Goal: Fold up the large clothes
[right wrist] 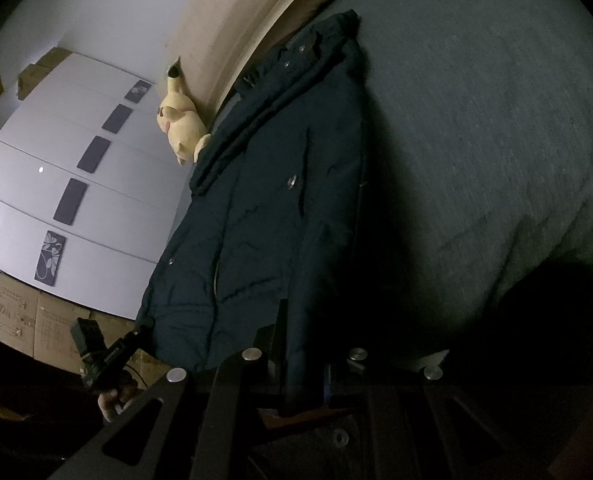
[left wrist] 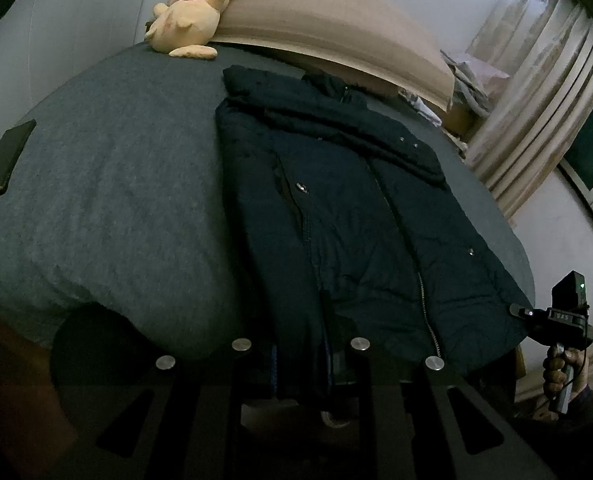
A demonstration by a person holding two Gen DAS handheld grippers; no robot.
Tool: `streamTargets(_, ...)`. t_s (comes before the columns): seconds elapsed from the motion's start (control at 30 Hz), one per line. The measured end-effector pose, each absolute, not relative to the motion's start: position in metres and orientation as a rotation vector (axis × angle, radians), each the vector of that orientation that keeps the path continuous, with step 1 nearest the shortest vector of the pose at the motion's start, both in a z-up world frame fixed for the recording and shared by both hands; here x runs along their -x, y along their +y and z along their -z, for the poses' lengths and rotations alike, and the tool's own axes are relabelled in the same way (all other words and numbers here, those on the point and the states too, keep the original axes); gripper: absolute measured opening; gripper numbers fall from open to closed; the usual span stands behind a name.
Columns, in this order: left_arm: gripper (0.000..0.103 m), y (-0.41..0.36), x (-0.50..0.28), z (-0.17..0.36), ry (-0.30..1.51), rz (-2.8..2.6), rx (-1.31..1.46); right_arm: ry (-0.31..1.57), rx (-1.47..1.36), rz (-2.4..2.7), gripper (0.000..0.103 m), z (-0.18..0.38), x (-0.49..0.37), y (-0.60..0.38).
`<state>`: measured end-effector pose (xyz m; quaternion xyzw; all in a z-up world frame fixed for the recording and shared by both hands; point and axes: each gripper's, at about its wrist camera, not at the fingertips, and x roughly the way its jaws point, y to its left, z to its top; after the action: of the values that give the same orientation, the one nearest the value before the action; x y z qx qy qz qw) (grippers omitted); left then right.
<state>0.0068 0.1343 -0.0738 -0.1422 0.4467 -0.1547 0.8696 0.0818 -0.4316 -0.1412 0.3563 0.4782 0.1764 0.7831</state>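
Observation:
A dark navy padded jacket (left wrist: 360, 216) lies flat on the grey bed (left wrist: 116, 184), collar toward the headboard, hem at the near edge. It also shows in the right wrist view (right wrist: 264, 208). My left gripper (left wrist: 300, 364) is shut on the jacket's hem at its left part. My right gripper (right wrist: 304, 376) is shut on the hem at the other corner. The right gripper also shows from outside (left wrist: 520, 312) at the hem's right corner. The left gripper shows from outside (right wrist: 136, 334) at the hem's left corner.
A yellow plush toy (left wrist: 188, 16) leans on the beige headboard (left wrist: 316, 24). A dark flat book (left wrist: 4, 160) lies on the bed's left. Curtains (left wrist: 536, 92) hang at the right. Cardboard boxes (right wrist: 28, 320) stand beside a white wardrobe (right wrist: 76, 160).

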Motion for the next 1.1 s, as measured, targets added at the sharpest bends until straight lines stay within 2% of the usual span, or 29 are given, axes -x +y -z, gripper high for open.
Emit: streamTargets(1.1,0.017,0.15,-0.007,0.075,0.957,0.353,0.279,1.071,-0.712,-0.413,0.012,0.135,-0.089,-0.427)
